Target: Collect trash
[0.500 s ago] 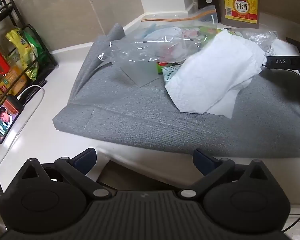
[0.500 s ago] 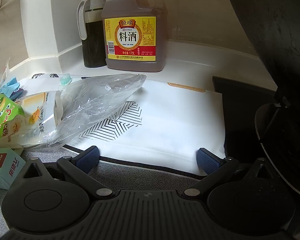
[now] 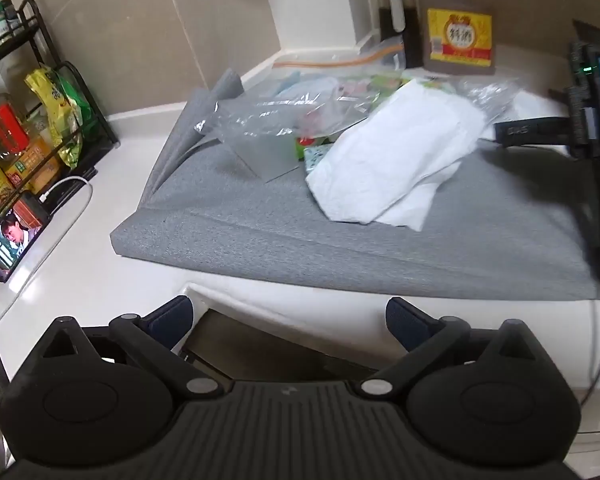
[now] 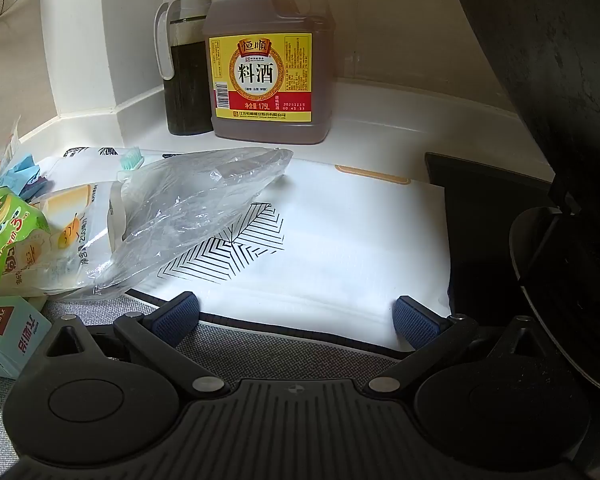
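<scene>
Pulled back slightly from the counter, the left gripper [image 3: 288, 314] and right gripper [image 4: 298, 314] both gape wide and empty, with crumpled white tissue [image 3: 396, 160] and clear plastic bag [image 4: 196, 208] ahead of the jaws.

L gripper [image 3: 288, 316]: jaws spread full wide, nothing btwn them. Blue pads [image 3: 172, 314] face each other, both bare. Black linkage arms splayed out to either side of the ribbed body, which fills the bottom of the L wrist view. Tilted steeply down, fingertips hanging over the counter's front edge.

R gripper [image 4: 296, 320]: same state, jaws at max spread, gap empty. Blue ribbed pads [image 4: 414, 322] clean, touching nothing. Also pitched down, a bit shallower than L. Tips sit over the near edge of the mat.

No hand, wrist or sleeve visible in either view.
</scene>
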Demonstrator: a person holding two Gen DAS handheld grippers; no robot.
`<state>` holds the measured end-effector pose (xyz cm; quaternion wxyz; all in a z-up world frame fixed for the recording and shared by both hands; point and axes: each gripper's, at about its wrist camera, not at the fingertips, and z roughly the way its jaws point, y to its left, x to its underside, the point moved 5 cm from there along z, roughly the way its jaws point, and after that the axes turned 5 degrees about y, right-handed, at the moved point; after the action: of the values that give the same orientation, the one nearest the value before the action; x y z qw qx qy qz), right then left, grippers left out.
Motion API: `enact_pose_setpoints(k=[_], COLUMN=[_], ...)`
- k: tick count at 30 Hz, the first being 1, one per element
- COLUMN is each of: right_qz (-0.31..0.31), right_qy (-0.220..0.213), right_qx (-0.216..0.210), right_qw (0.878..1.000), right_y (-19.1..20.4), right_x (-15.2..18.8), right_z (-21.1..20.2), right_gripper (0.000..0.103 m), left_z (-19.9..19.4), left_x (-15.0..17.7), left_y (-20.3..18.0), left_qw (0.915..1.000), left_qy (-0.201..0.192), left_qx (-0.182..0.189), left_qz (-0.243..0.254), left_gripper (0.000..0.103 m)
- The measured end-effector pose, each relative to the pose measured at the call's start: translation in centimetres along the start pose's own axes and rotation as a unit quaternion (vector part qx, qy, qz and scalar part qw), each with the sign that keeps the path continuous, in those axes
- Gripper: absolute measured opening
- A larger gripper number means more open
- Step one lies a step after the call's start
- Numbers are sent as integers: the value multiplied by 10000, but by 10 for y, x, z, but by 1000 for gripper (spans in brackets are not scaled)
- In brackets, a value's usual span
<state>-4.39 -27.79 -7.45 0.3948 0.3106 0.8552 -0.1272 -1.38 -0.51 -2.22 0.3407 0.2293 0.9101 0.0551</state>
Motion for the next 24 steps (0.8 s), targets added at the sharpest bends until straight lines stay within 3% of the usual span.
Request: enact_pose_setpoints(k=[19, 22, 24], right_qz=[0, 0, 0], right_qy=[-1, -1, -1], right_qx=[-1, -1, 0], right_qw=[10000, 10000, 10000], right_y=[0, 0, 0], right_x=[0, 0, 0], right_z=[0, 0, 0], right_gripper=[103, 103, 103], left_z=[-81, -89, -93], left_x=[39, 47, 52], left_y=[-25, -28, -29], left_qw=[9941, 9913, 9890], left_qy=[-935, -1016, -1162], left_qx=[235, 510, 504], left_qz=[-488, -661, -766], left_gripper=[103, 103, 103])
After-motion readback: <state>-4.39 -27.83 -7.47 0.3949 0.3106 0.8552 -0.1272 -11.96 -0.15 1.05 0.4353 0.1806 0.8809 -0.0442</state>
